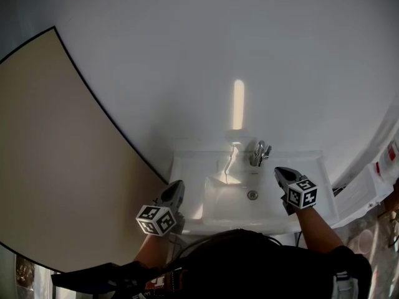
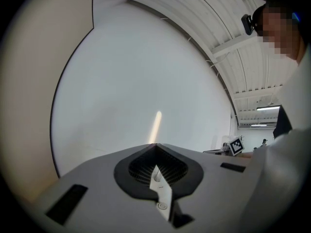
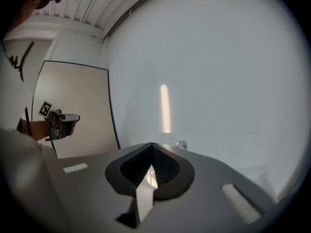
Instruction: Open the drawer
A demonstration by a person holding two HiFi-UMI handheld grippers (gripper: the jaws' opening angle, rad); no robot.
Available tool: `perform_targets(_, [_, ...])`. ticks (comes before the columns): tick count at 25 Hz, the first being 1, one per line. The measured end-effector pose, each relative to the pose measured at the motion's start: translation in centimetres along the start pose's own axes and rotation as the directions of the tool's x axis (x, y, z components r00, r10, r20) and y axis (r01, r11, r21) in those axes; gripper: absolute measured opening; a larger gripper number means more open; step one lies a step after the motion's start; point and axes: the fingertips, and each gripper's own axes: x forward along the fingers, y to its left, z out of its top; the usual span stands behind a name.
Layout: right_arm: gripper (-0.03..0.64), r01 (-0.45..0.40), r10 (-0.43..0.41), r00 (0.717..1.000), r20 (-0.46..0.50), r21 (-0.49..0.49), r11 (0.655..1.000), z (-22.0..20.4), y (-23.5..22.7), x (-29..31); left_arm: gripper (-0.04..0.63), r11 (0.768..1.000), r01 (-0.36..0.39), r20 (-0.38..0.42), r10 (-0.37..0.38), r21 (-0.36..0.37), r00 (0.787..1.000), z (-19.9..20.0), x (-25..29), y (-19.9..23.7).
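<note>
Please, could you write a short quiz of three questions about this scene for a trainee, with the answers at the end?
1. True or false: the right gripper is closed on the faucet.
2. In the head view, what lies between the two grippers? A. a white sink; B. a plate; C. an open box.
3. Are the jaws of the left gripper apart or together?

Key:
1. False. It hangs apart from the faucet, shut and empty.
2. A.
3. Together, with nothing between them.

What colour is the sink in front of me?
White. The sink shows best in the head view.
</note>
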Motion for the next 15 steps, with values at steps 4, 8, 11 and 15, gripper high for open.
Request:
perform_targets(4, [0.0, 0.014, -0.014, 1.0, 0.001, 0.002, 1.0, -0.3, -0.1, 0.1, -0.009, 1.0, 0.027, 0.0, -0.027, -0.001, 1.0, -0.3, 0.7, 0.2])
perform_targets(8, [0.0, 0.019, -0.019, 1.0, 0.005, 0.004, 1.0, -0.2, -0.1, 0.0, -0.009, 0.999, 0.044, -0.008, -0.044, 0.002, 0.999, -0.3, 1.2, -0.2])
perform_targets(11, [-0.002, 0.022, -0.022, 1.0, 0.005, 0.001, 1.0, -0.4, -0.1, 0.0, -0.009, 0.999, 0.048, -0.011, -0.048, 0.001, 0.999, -0.4, 1.2, -0.1])
perform_targets(15, [0.0, 0.025, -0.025, 1.0, 0.003, -0.001, 1.0, -0.4, -0.1, 0.0, -0.009, 0.999, 0.05, -0.012, -0.05, 0.005, 0.999, -0.2, 1.2, 0.1])
